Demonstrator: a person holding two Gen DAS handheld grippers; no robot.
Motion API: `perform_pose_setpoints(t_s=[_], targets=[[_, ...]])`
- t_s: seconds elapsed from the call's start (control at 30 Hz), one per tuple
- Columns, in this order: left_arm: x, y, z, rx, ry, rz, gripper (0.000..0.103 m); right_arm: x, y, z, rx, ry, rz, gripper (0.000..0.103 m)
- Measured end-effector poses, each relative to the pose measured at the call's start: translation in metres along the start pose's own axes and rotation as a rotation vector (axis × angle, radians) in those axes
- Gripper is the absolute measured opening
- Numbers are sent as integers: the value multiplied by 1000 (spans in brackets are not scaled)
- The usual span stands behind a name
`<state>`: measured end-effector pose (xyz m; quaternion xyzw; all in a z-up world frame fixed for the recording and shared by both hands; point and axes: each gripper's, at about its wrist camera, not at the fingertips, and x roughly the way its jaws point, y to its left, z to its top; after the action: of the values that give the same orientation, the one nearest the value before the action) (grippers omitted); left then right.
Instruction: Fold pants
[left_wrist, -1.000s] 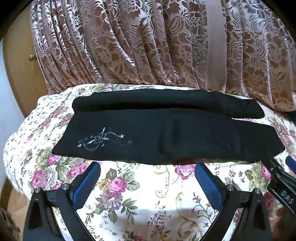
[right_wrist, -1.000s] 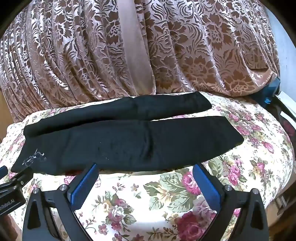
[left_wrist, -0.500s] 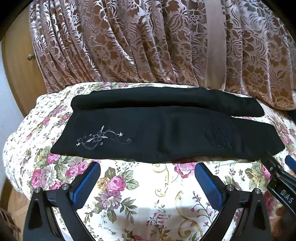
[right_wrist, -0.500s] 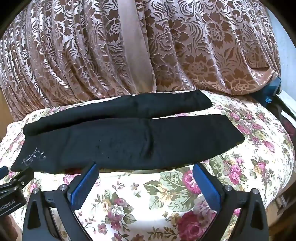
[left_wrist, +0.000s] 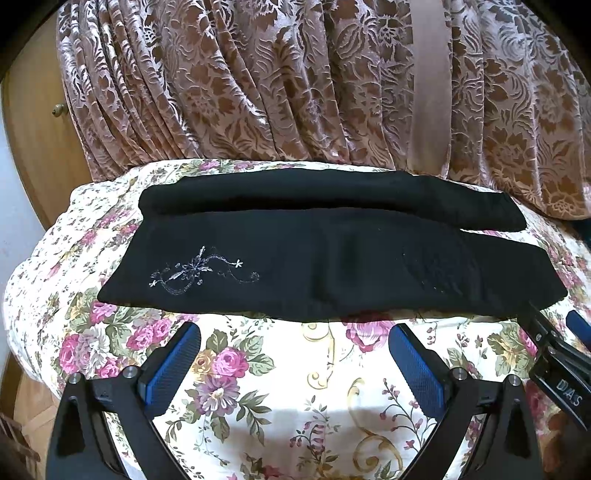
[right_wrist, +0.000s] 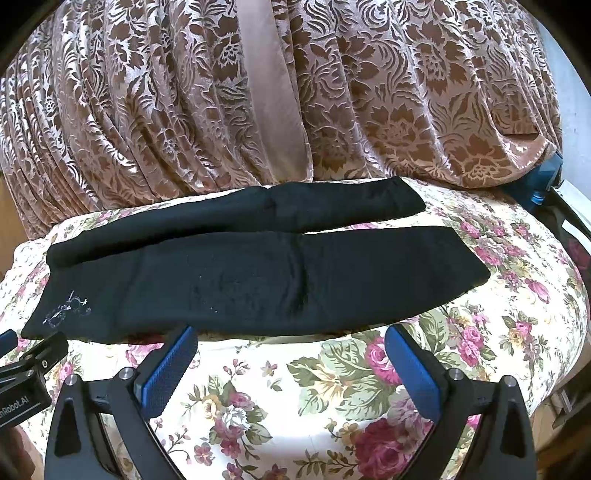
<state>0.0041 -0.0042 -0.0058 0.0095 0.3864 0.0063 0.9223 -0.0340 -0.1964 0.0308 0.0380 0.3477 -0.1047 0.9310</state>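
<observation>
Black pants (left_wrist: 325, 254) lie flat across the floral bedspread, both legs stretched side by side, left to right. A silver embroidered motif (left_wrist: 201, 271) marks the near leg's left end. My left gripper (left_wrist: 295, 345) stands open just short of the pants' near edge, nothing between its blue pads. In the right wrist view the same pants (right_wrist: 277, 273) show with leg ends toward the right. My right gripper (right_wrist: 290, 347) is open too, its left pad (right_wrist: 173, 363) close to the near hem. Each gripper shows at the edge of the other's view.
A floral bedspread (left_wrist: 295, 406) covers the rounded surface and drops off at both sides. A brown patterned curtain (left_wrist: 295, 81) hangs right behind the pants. A wooden door (left_wrist: 33, 122) stands at far left. A blue object (right_wrist: 543, 181) sits at the far right.
Both grippers have edged slightly lower and closer to the pants' near edge. The pants have not moved and both grippers stay open.
</observation>
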Motion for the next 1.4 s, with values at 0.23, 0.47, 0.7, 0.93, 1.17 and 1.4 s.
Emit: perform_pose_setpoints(t_s=[0.23, 0.47, 0.7, 0.93, 1.17, 1.4], targets=[[2, -1, -1, 5, 8, -1, 102, 1, 0, 1, 3, 7, 6, 103], [3, 0, -3, 7, 10, -3, 102, 3, 2, 0, -7, 16, 11, 103], [5, 0, -3, 2, 20, -6, 102, 3, 2, -2, -8, 12, 7, 103], [6, 0, -3, 7, 27, -5, 102, 2, 3, -3, -15, 17, 10, 103], [8, 0, -5, 7, 31, -3, 102, 2, 3, -4, -11, 14, 9, 103], [14, 2, -5, 6, 56, -37, 102, 2, 0, -3, -9, 2, 2, 103]])
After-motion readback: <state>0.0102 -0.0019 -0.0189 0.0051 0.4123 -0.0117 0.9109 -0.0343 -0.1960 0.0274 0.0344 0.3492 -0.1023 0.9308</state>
